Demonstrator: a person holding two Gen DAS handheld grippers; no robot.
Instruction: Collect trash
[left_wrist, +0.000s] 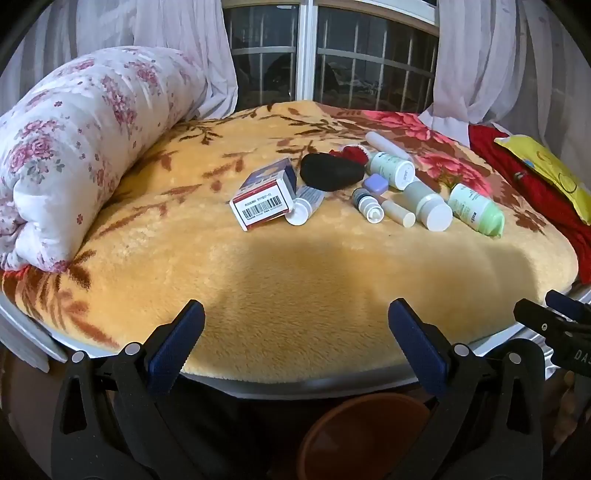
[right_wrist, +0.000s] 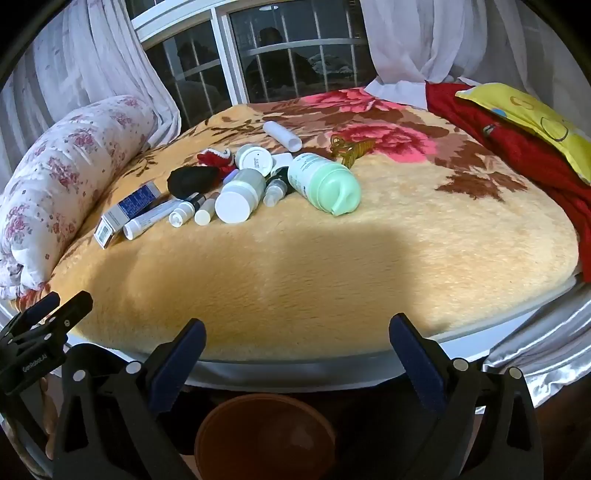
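Several used toiletry containers lie in a cluster on the yellow floral blanket (left_wrist: 295, 280): a red-and-blue carton (left_wrist: 263, 197), a white tube (left_wrist: 304, 206), a black pouch (left_wrist: 330, 171), a grey-white bottle (left_wrist: 428, 203) and a green pump bottle (left_wrist: 476, 208). A brown bin (left_wrist: 364, 435) stands on the floor below the bed's near edge. My left gripper (left_wrist: 295, 347) hangs open over that edge, nothing between its fingers. In the right wrist view the same green pump bottle (right_wrist: 325, 182), carton (right_wrist: 127, 210) and bin (right_wrist: 264, 435) show, and my right gripper (right_wrist: 297, 358) is open and empty too.
A rolled floral quilt (left_wrist: 74, 147) lies along the left of the bed. Red cloth (right_wrist: 517, 147) and a yellow pillow (right_wrist: 532, 118) sit at the right. A barred window (left_wrist: 325, 55) with white curtains is behind. Silver fabric (right_wrist: 546, 350) hangs off the bed's right corner.
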